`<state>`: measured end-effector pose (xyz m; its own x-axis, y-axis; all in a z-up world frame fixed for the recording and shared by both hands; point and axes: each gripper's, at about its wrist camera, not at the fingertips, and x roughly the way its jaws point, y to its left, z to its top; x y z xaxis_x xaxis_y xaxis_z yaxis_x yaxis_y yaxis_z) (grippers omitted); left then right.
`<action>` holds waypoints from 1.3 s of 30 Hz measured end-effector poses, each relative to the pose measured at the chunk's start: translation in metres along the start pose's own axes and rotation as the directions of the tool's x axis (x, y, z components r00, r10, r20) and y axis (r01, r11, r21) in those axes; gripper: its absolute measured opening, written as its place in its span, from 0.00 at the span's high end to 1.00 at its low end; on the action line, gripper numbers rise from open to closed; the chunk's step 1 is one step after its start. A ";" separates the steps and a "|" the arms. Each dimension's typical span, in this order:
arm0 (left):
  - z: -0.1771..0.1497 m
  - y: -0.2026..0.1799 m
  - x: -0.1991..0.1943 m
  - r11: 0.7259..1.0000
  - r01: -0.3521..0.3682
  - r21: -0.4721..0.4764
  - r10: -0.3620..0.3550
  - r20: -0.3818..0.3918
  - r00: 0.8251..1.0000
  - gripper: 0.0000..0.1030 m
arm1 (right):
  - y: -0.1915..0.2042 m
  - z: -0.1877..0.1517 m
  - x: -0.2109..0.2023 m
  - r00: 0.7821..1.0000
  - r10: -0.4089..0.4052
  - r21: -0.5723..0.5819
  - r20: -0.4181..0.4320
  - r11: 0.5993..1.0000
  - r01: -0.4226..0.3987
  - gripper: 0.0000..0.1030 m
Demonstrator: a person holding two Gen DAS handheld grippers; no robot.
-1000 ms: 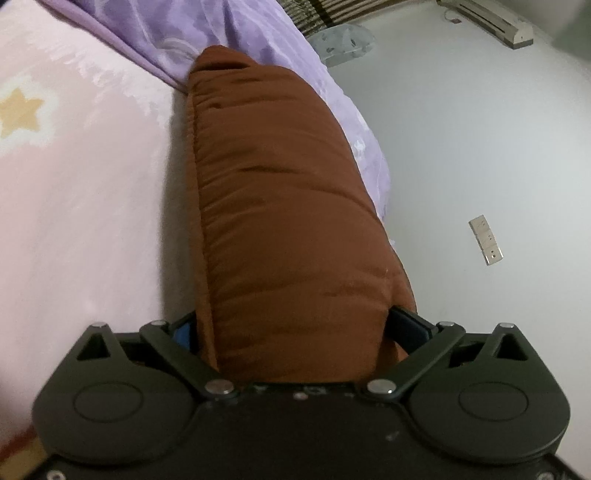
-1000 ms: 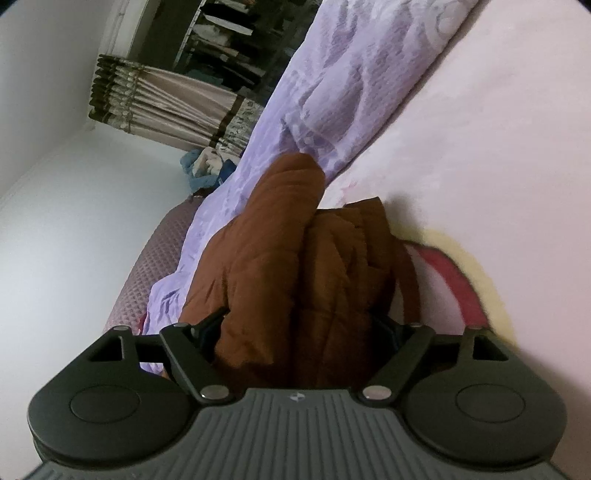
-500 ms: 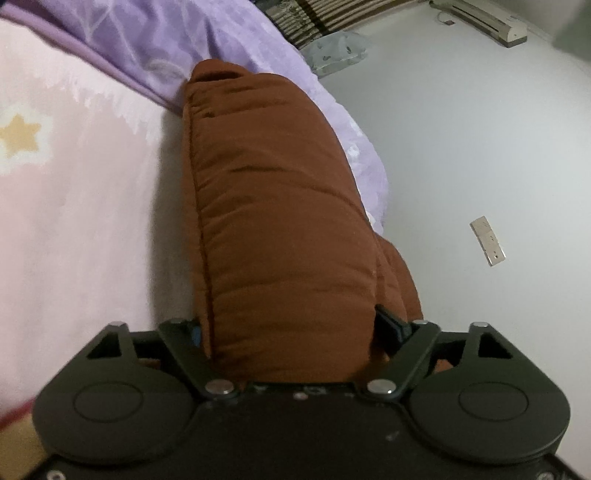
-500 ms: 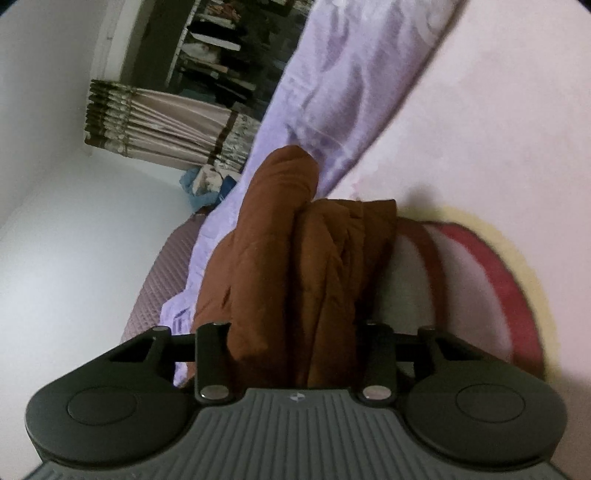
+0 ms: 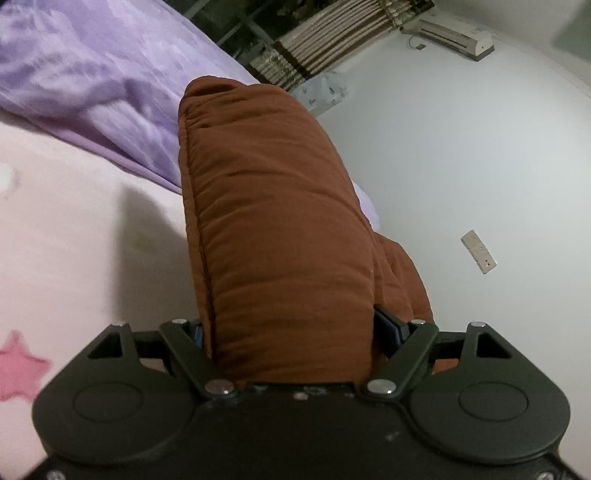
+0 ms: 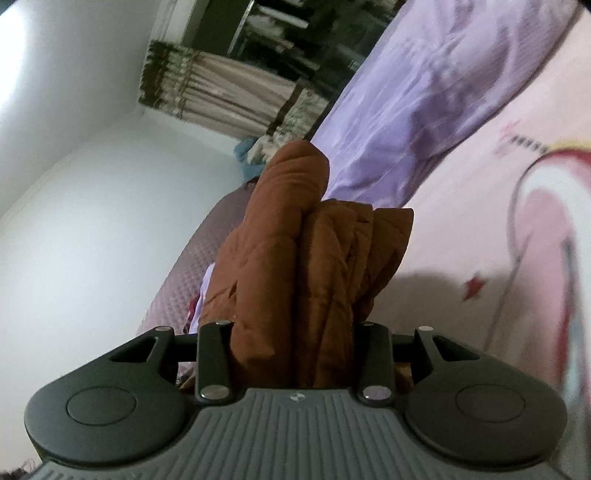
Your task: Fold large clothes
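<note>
Both tongs are clamping the folded brown jacket [image 5: 280, 229]: left gripper [image 5: 291, 332] squeezing one thick end, right gripper [image 6: 293, 328] pinching the other, above the pink bedsheet [image 5: 74, 240].

A: What sits between the tongs of the left gripper [image 5: 291, 325]?

B: A thick, folded brown padded garment [image 5: 273, 221], clamped from both sides and stretching straight ahead from the tongs.

A: And around it?

B: To the left of the tongs, a pink sheet [image 5: 74, 240] with a pink star [image 5: 18, 365]. Ahead and left, a purple quilt [image 5: 92, 92]. To the right, a white wall with a socket plate [image 5: 479, 251]; far ahead on the right, an air conditioner [image 5: 456, 35] and striped curtains [image 5: 325, 48].
</note>
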<state>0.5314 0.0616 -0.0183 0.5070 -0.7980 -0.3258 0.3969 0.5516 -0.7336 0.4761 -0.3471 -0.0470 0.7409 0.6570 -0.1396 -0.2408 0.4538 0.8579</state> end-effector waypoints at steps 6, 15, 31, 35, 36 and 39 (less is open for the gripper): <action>-0.006 0.032 -0.029 1.000 -0.006 -0.007 0.006 0.001 1.000 0.21 | 0.008 -0.020 0.028 0.999 -0.025 -0.022 -0.024 0.999 0.025 0.56; -0.024 0.096 -0.006 0.997 -0.007 -0.071 0.004 -0.040 0.999 0.16 | -0.036 -0.038 0.040 0.992 -0.111 0.018 -0.057 0.993 0.113 0.52; -0.019 0.055 -0.069 0.987 -0.152 -0.042 0.154 0.054 0.987 0.15 | -0.011 -0.045 -0.010 0.983 -0.185 -0.061 0.014 0.981 0.186 0.27; -0.036 -0.008 -0.089 0.950 -0.295 0.106 0.278 0.155 0.948 0.15 | 0.043 -0.057 -0.025 0.963 -0.248 -0.228 0.108 0.937 0.266 0.32; -0.043 -0.026 -0.088 0.924 -0.355 0.144 0.329 0.179 0.927 0.15 | 0.058 -0.063 -0.026 0.957 -0.259 -0.269 0.132 0.920 0.286 0.34; -0.070 -0.070 -0.077 0.855 -0.457 0.247 0.403 0.238 0.884 0.15 | 0.103 -0.088 -0.022 0.943 -0.279 -0.398 0.182 0.856 0.330 0.39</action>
<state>0.4114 0.0678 0.0162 0.7899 -0.4251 -0.4420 0.2971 0.8958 -0.3306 0.3794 -0.2619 0.0006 0.8799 0.3833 -0.2808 -0.2110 0.8447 0.4919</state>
